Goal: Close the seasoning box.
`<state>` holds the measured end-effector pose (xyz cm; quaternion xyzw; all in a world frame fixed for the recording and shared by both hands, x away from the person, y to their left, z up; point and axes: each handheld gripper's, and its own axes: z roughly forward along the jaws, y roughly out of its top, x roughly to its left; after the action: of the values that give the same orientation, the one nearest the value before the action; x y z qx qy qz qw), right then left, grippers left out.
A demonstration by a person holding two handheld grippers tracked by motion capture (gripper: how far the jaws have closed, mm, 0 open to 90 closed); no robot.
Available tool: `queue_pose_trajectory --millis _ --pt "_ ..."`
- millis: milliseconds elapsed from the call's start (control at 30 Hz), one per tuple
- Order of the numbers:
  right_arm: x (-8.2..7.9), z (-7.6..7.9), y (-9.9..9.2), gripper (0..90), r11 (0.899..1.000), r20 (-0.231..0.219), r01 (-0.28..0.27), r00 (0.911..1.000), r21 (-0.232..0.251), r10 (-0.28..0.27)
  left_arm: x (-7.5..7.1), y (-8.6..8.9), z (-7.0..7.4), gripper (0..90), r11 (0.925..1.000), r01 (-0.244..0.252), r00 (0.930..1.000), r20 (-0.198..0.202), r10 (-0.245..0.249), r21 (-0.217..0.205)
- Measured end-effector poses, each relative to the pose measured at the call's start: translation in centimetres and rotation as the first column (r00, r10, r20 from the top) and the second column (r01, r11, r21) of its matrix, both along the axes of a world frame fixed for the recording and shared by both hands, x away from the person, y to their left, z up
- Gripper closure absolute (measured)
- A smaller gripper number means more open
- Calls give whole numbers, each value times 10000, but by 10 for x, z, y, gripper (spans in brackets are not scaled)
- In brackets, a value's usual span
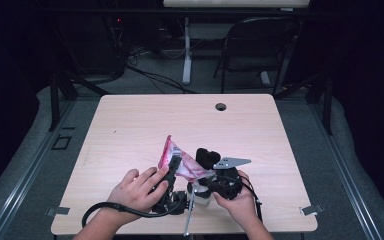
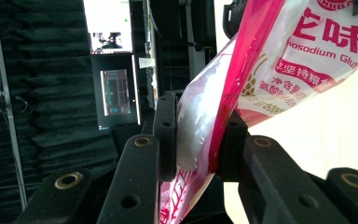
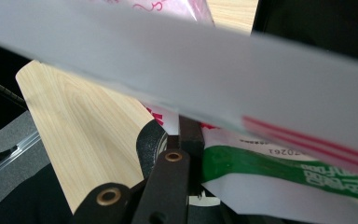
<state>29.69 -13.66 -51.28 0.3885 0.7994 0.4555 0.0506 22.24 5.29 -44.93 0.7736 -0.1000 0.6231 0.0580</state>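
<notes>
Hands come in from the near edge of the bench (image 1: 130,120), each one carrying a gripper, and they meet over its near middle. Between them hangs a pink and white plastic bag (image 1: 180,161) printed with red characters, raised off the wood and slanting up toward the far left.

Left gripper (image 1: 172,167) has the bag by its lower part. In the left gripper view its black fingers (image 2: 165,135) press from both sides on the bag (image 2: 261,70), pinching the crumpled silvery and pink film between the pads, so they are closed on it with only the thickness of the film keeping them apart. Above the grip the bag fans out to the upper right, showing red lettering on white.

Right gripper (image 1: 206,182) sits just beside the left one, with its grey three-cornered plate (image 1: 231,162) on top. In the right gripper view its fingers (image 3: 189,135) are drawn fully together and clamp an edge of white film with a green band (image 3: 279,170) and red print. A blurred white strip with red lines (image 3: 191,60) crosses very close to the lens. Whether this film belongs to the same bag I cannot tell for sure.

Beyond the bench stand a black folding chair (image 1: 260,45) and a white post (image 1: 186,50) on the grey floor.
</notes>
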Motion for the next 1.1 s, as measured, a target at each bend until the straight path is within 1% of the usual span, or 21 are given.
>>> queue_pose_trajectory --millis 133,167,200,267,300,433,467,600,633,700,800,867,1000,1100 --pt "0 0 0 900 10000 -9 14 10000 48 -14 0 0 0 747 10000 1 10000 6 -1 1" --pt "0 0 0 900 10000 -18 14 10000 52 -14 0 0 0 747 10000 -53 10000 -80 52 -47" --pt "0 0 0 900 10000 -13 -42 10000 17 42 0 0 0 747 10000 4 10000 15 -4 -1" --pt "0 0 0 900 10000 -35 -70 10000 2 70 0 0 0 747 10000 -1 10000 5 1 1" --pt "0 0 0 900 10000 -29 -69 10000 7 69 0 0 0 747 10000 -50 9999 -91 50 -41" --pt "0 0 1 900 10000 -11 -93 10000 -24 93 0 0 1 748 10000 -36 10000 -78 36 0" --pt "0 0 1 900 10000 -11 -69 10000 11 69 0 0 1 748 10000 8 10000 9 -8 27" --pt "0 0 1 900 9999 -5 -96 10000 -37 96 -1 0 1 748 10000 36 10000 32 -36 6" --pt "0 0 1 900 10000 29 -85 10000 -28 86 -1 0 0 749 10000 29 10000 -29 -29 -47" --pt "0 0 2 900 9998 25 -149 9999 -147 150 -2 -1 1 750 10000 66 10000 -14 -66 -32" --pt "-1 0 3 900 9998 135 -84 9999 -178 86 -1 -2 1 752 9999 78 10000 8 -78 -66" --pt "-1 0 2 900 10000 159 5 9999 -90 -4 -1 -1 1 754 9999 89 10000 -19 -89 -49" --pt "0 0 2 900 9999 112 -46 9999 -129 48 -2 -2 1 756 9999 119 9999 14 -119 70" --pt "0 0 3 900 9998 116 -105 9999 -178 107 -2 -2 1 756 9999 103 9999 8 -103 32"
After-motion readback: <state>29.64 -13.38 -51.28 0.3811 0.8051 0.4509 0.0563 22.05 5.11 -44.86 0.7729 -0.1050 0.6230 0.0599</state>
